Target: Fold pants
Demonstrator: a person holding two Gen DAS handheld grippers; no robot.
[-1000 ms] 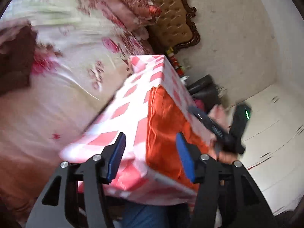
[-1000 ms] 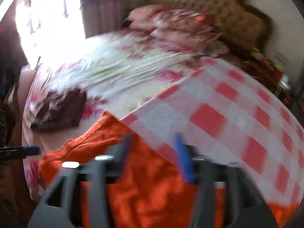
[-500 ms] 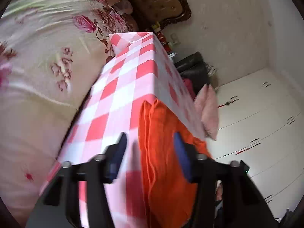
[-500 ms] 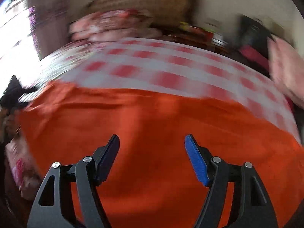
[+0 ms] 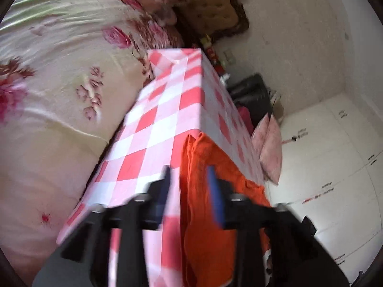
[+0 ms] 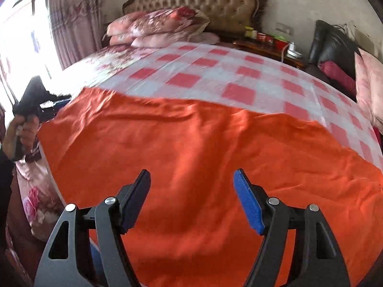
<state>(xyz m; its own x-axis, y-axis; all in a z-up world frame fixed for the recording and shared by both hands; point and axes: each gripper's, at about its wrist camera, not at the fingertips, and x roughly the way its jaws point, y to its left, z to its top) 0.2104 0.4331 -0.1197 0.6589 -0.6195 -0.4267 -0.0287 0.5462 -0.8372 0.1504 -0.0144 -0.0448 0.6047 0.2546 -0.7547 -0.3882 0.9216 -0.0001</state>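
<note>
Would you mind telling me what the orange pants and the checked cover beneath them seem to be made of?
Orange pants: probably a soft matte woven cloth; shallow creases, no gloss. Checked cover: likely thin plastic or coated sheeting; smooth, faint sheen, sharp fold line.

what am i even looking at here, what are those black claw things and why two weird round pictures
There is no robot here. A person holds a hand-operated two-finger gripper in each hand, and each gripper carries a wide fisheye camera looking forward along its fingers, which is why both pictures look round and bent.

One picture comes from the left gripper, the other from the right gripper; the black claws with blue pads are their fingers. Both are open and hold nothing.

Orange pants lie spread on a red-and-white checked cloth over a table standing beside a bed with a floral bedspread. The left gripper is at one end of the pants, with their edge between its fingers. At the left edge of the right view you can see the person's left hand holding that gripper.
</note>
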